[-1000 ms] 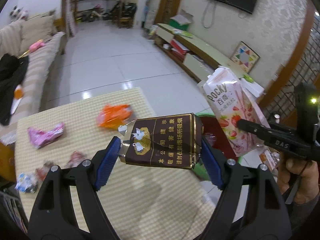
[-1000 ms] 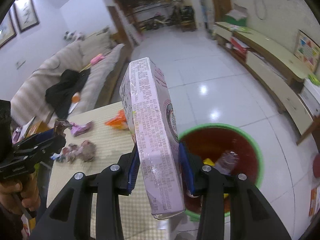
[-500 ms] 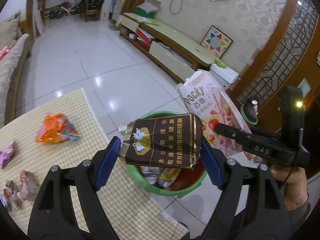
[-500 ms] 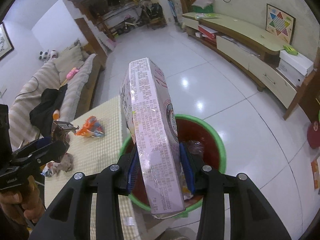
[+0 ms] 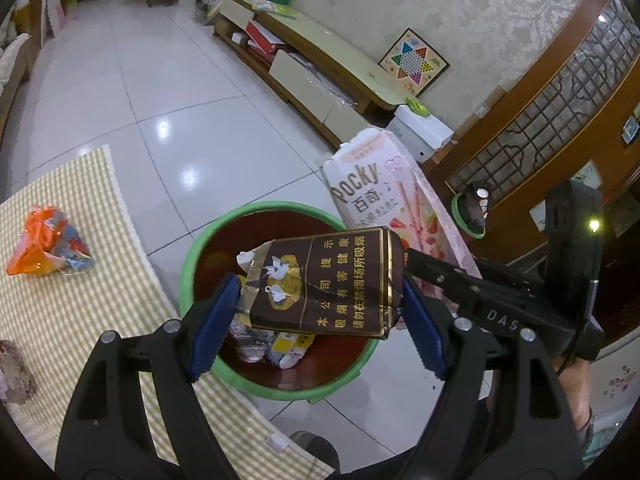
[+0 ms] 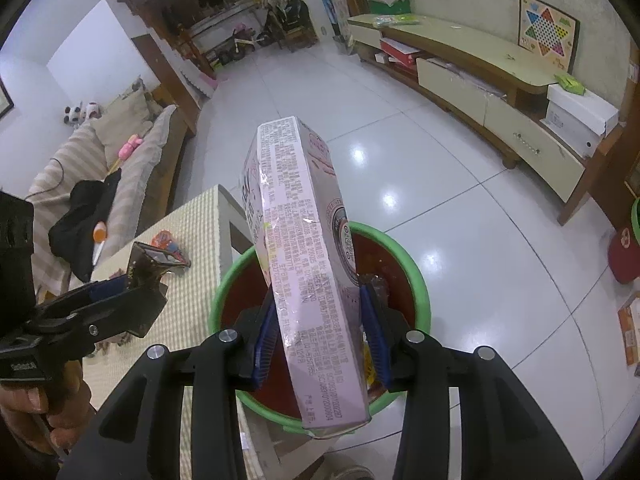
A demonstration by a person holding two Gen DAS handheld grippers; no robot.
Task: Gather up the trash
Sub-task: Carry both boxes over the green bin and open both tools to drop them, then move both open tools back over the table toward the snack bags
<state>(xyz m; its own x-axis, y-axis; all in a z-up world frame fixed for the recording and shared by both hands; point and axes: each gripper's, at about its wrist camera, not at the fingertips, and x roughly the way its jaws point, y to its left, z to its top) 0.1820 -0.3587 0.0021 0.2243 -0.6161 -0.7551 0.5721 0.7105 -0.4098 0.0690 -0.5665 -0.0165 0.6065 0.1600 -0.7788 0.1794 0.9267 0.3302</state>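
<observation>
- The left gripper clamps a brown cigarette pack above the green bin.
- A pink snack box hangs right of it.

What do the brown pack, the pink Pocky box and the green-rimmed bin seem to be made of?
Brown cigarette pack: likely soft paper with foil, glossy; its torn top is crumpled and silvery.
Pocky box: thin printed cardboard, sharp folded edges, perhaps film-wrapped.
Bin: probably moulded plastic, smooth with a slight sheen.
</observation>
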